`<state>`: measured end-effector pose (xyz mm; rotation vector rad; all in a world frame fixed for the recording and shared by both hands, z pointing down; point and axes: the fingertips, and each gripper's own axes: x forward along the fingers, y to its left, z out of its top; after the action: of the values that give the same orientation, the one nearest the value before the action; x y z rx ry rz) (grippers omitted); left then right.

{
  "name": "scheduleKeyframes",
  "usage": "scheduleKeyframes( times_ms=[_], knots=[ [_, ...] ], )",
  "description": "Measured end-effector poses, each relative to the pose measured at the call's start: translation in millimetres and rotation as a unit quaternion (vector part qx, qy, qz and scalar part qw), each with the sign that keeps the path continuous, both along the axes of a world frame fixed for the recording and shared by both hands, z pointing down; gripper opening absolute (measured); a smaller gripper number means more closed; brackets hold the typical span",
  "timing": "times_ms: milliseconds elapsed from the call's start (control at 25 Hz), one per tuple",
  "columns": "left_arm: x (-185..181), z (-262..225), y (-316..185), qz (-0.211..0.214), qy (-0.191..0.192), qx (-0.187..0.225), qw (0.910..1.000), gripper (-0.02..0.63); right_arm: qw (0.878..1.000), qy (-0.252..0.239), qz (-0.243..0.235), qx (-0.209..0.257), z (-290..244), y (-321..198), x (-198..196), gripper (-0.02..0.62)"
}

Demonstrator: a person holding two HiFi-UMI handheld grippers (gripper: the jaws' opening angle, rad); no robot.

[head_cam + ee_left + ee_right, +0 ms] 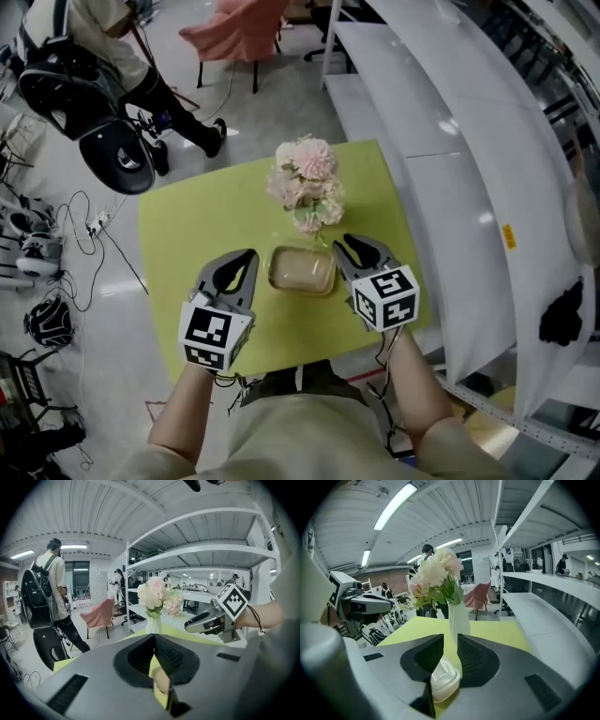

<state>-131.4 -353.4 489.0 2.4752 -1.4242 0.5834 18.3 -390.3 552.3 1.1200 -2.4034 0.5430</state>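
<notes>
A shallow clear plastic box (302, 270) with a snapped-on lid and rounded corners sits on the yellow-green counter (187, 216), near its front edge. Something pale beige shows through the lid. It lies flat between the two grippers, and neither touches it.

The left gripper (247, 255) hovers just beside the box's left side. In the left gripper view its jaws are pressed together at the tips and pinch nothing. Only a sliver of the counter and a beige corner of the box (161, 682) shows through the slit behind them.

The right gripper (345, 243) hangs just beside the box's right end. Its jaws stand a narrow slot apart with nothing between them. The box (445, 679) shows low in that slot, beyond the jaws.

Right behind the box stands a white vase (307, 223) of pale pink and cream flowers (305, 178). It rises in line with the right gripper's slot (458, 618), close enough to crowd the box's far side.

A white shelf rack (422, 112) runs along the counter's right edge. On the floor beyond are a pink chair (239, 28), a person with a black backpack (89, 66) and loose cables (89, 225).
</notes>
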Motion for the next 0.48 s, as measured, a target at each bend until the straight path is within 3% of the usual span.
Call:
scheduleKeyframes(
  times_ms=[480],
  knots=[
    [5.9, 75.5, 0.8, 0.0, 0.001, -0.074, 0.9973, 0.006, 0.995, 0.034, 0.006, -0.089, 101.5, -0.7, 2.3, 0.098]
  ],
)
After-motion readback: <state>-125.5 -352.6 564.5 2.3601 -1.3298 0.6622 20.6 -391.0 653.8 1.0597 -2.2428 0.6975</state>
